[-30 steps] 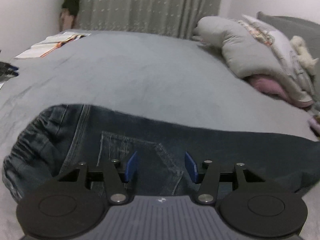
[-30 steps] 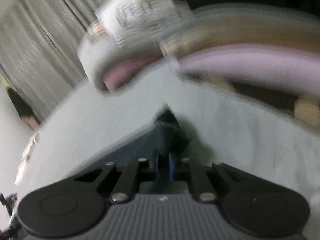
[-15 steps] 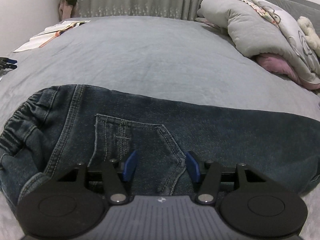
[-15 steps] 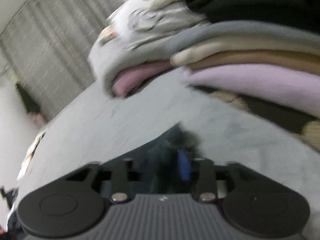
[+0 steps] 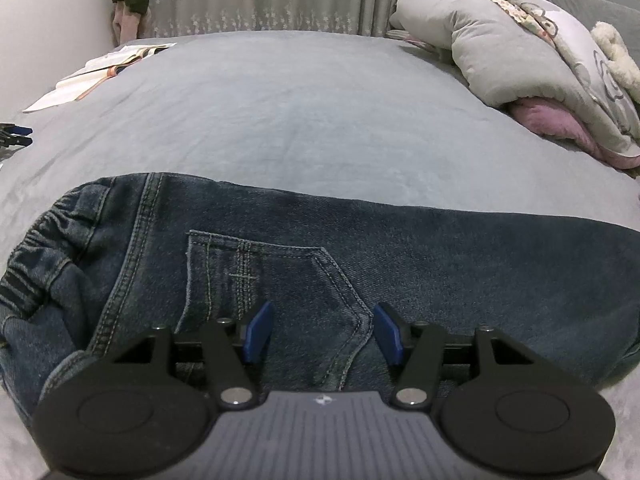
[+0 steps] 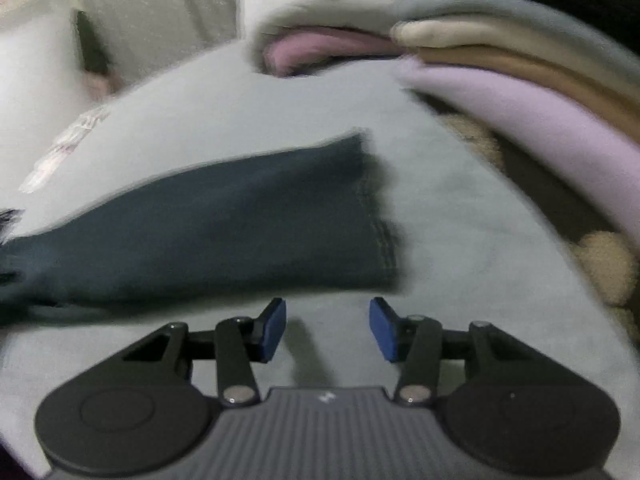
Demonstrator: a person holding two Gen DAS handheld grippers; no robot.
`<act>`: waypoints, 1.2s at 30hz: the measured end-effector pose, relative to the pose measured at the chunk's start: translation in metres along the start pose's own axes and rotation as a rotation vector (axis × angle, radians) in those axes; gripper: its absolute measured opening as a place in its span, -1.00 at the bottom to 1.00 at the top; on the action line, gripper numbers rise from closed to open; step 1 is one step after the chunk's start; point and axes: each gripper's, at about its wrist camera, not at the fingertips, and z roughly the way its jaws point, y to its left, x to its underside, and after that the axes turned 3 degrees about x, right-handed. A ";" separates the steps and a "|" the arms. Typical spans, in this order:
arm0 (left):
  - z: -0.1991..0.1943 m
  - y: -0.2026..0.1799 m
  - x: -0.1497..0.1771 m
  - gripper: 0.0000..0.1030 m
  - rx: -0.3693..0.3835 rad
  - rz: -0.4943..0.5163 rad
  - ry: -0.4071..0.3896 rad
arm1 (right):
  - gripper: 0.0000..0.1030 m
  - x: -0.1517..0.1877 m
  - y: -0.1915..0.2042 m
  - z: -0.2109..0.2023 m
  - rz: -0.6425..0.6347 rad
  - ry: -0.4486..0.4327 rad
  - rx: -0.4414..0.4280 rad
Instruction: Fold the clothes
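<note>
Dark blue jeans [image 5: 320,264] lie flat across the grey bed [image 5: 300,120], waistband at the left, back pocket up. My left gripper [image 5: 323,330] is open just above the pocket area and holds nothing. In the right wrist view the leg end of the jeans [image 6: 240,224] lies on the bed with its hem toward the right. My right gripper [image 6: 328,330] is open and empty, just short of the leg's near edge. That view is blurred.
A grey quilt and pink cloth [image 5: 540,64] are heaped at the right of the bed. A stack of folded clothes [image 6: 520,72] rises close on the right of the right gripper. An open book [image 5: 100,72] lies at the far left. Curtains hang behind.
My right gripper has let go of the leg end and opened; the leg now lies flat on the bed. My left gripper stayed open and came lower over the jeans.
</note>
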 end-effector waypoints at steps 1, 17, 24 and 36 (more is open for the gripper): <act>0.000 -0.001 0.000 0.07 -0.001 0.001 0.000 | -0.19 -0.003 0.006 0.003 -0.030 0.002 0.029; 0.000 -0.001 -0.001 0.08 -0.002 0.008 0.007 | -0.08 -0.032 0.022 0.021 -0.099 -0.108 0.165; 0.000 -0.001 -0.002 0.08 0.002 0.006 0.010 | -0.03 -0.022 -0.008 -0.016 0.100 -0.126 0.172; 0.001 -0.006 -0.003 0.08 0.004 0.013 0.011 | -0.91 -0.021 -0.040 0.015 0.475 -0.130 -0.022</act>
